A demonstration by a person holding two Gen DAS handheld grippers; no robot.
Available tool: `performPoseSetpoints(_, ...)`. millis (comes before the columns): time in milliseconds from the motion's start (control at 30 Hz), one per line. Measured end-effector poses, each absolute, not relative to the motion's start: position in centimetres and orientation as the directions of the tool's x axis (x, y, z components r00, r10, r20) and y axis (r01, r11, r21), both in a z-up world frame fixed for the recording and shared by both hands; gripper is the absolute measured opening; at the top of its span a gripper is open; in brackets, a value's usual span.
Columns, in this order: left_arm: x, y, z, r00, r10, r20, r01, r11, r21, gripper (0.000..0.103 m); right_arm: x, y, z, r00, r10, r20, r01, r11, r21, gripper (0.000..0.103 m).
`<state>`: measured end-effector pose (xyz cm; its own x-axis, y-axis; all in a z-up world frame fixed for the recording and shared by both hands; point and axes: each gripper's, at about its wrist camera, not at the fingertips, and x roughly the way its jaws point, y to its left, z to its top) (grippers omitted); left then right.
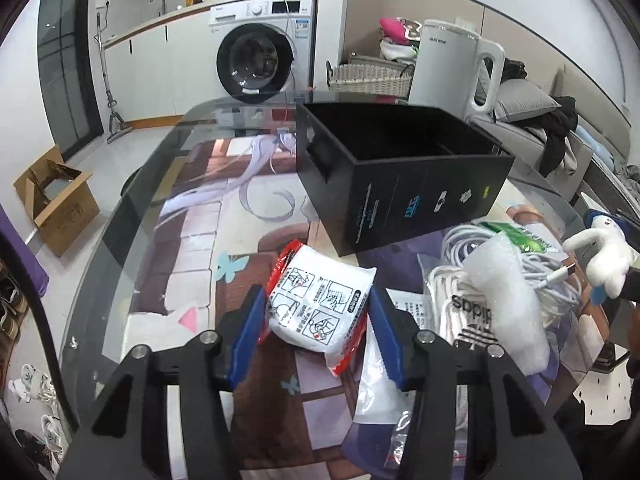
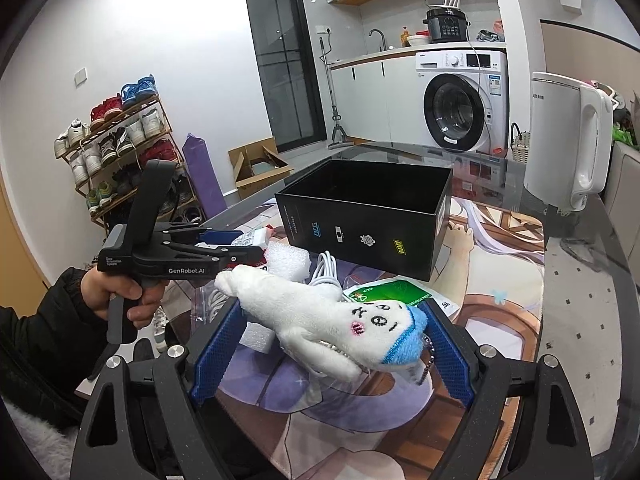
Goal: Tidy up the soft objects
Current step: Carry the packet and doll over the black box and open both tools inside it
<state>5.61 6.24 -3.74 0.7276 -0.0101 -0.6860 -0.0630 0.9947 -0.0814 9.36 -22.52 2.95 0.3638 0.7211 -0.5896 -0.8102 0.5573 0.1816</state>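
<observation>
Left claw [image 1: 316,328]: clenched on the white packet [image 1: 320,304] with the red edge; both blue pads press its sides and it sits lifted over the glass table [image 1: 160,216].
Right claw [image 2: 328,344]: grasping the plush toy [image 2: 320,330], which lies crosswise between the blue pads, blue-capped head against the right pad, a small ball chain dangling below it.
Heap on the table: just beyond the claws lie a strip of white foam [image 1: 508,304], a coil of white cable [image 1: 476,240], a clear printed bag [image 1: 468,320] and a green-and-white pouch [image 2: 396,292], loose and overlapping.
Black box [image 2: 368,216]: open-topped, standing past the heap toward the middle of the table; what shows of its inside looks empty.
Step in hand: both soft things look picked up, neither yet in the box, so this reads as the carry stage.
Next move: each claw likely needs to travel forward and rise above the near rim of the box, then let go inside; the two hands are close together, so going one at a time would avoid a knock.
Care: the packet is held near its lower end and may sag or slip.
</observation>
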Motion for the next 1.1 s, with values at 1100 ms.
performPoseSetpoints(1100,7.5,2.7,4.2,0.848,-0.061,-0.527,0.024,0.997,-0.078,0.051,14.2,-20.3,6.2,0.644,0.5,-0.579,-0.612,0.791,0.002,0.088)
